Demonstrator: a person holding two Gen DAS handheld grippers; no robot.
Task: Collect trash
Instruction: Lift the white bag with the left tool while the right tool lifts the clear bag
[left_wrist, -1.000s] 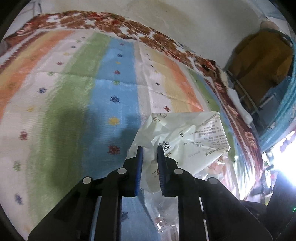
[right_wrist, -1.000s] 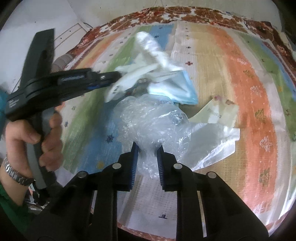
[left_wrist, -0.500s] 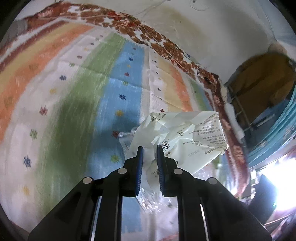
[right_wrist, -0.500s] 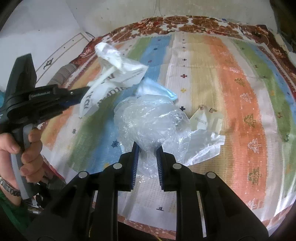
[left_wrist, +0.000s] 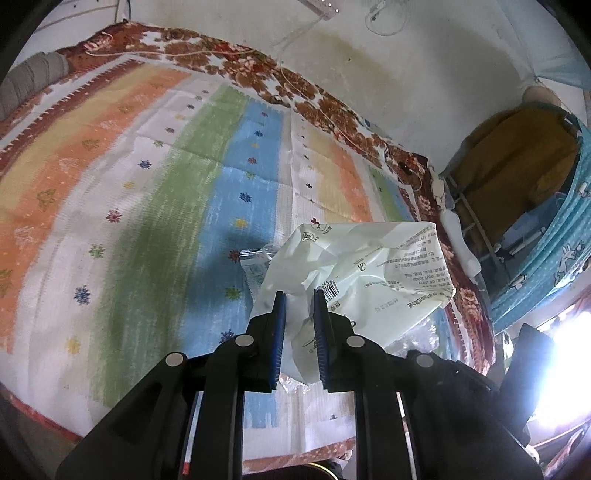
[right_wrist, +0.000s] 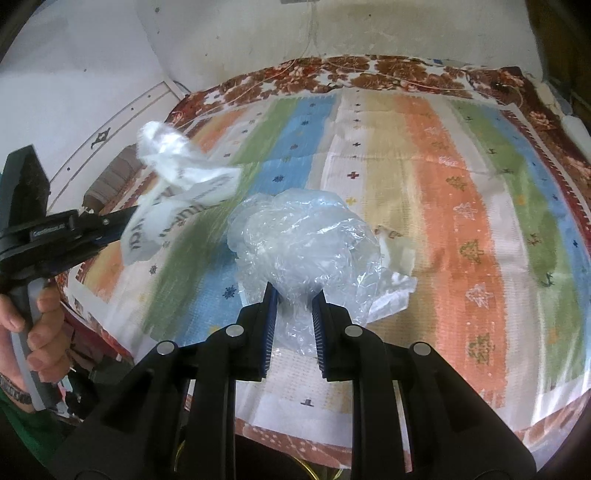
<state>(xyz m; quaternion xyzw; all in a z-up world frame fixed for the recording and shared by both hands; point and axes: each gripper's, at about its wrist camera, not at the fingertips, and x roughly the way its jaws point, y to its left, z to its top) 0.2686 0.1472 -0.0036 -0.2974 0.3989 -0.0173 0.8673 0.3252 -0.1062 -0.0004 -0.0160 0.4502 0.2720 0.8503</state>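
Observation:
My left gripper (left_wrist: 298, 295) is shut on a crumpled white printed wrapper (left_wrist: 365, 266) and holds it above the striped mat (left_wrist: 147, 206). It also shows in the right wrist view (right_wrist: 122, 223) at the left, with the white wrapper (right_wrist: 177, 188) lifted over the mat's left edge. My right gripper (right_wrist: 293, 291) is shut on a clear crumpled plastic bag (right_wrist: 303, 243), held above the mat (right_wrist: 461, 229). A small clear packet (left_wrist: 255, 266) lies on the mat under the wrapper. A pale paper scrap (right_wrist: 399, 251) lies behind the bag.
A floral bedspread border (left_wrist: 236, 62) runs along the wall. A grey pillow (left_wrist: 29, 77) lies at the far left. A yellow garment on a rack (left_wrist: 517, 166) and a blue curtain (left_wrist: 554, 258) stand at the right. The person's hand (right_wrist: 40, 332) holds the left gripper's handle.
The left gripper has carried the white wrapper up and to the left, away from the plastic bag. The right gripper has risen a little with the bag.

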